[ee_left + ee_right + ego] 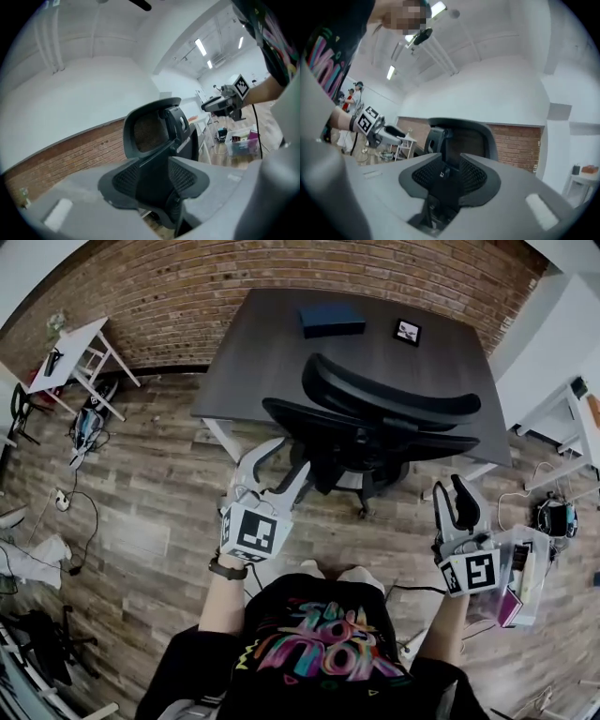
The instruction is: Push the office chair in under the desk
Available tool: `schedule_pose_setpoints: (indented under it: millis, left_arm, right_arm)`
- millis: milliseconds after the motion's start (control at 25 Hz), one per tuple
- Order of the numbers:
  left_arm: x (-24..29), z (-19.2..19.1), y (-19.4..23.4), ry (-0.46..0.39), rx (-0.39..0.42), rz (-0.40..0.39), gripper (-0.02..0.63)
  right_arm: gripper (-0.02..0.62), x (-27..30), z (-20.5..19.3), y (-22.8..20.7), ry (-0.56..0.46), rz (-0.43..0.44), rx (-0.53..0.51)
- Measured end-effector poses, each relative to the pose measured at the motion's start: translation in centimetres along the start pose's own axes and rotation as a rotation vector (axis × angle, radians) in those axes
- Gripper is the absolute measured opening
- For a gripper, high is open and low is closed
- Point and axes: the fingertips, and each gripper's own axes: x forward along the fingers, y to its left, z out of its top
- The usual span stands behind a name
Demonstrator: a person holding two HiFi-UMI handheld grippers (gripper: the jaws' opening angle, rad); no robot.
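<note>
Head view: the chair stands at the tabletop's near edge, its seat hidden under its own back. The left gripper reaches its side, contact unclear; the right gripper hangs apart.

Left gripper view: jaws wide apart, empty, framing the chair.

Right gripper view: jaws likewise spread, holding nothing; the chair's base is cut off.

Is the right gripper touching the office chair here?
Apart. The head view shows floor between the right gripper and the office chair; in the right gripper view the chair stands beyond the open fingers.
</note>
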Motion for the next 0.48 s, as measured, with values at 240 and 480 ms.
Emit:
schedule_pose_setpoints:
  millis: [240,480]
  left_arm:
    - [-2.9,1.6,0.0,-0.092,-0.247,0.036,0.099]
    - [-4.1,1.4,-0.6,-0.128,-0.369,0.016,0.003]
  right_arm:
    - [0.079,0.3,1.2,3.2,-0.109,0.058,0.193]
    - [0.014,0.8,0.5,6.0,-0.089,0.106,0.224]
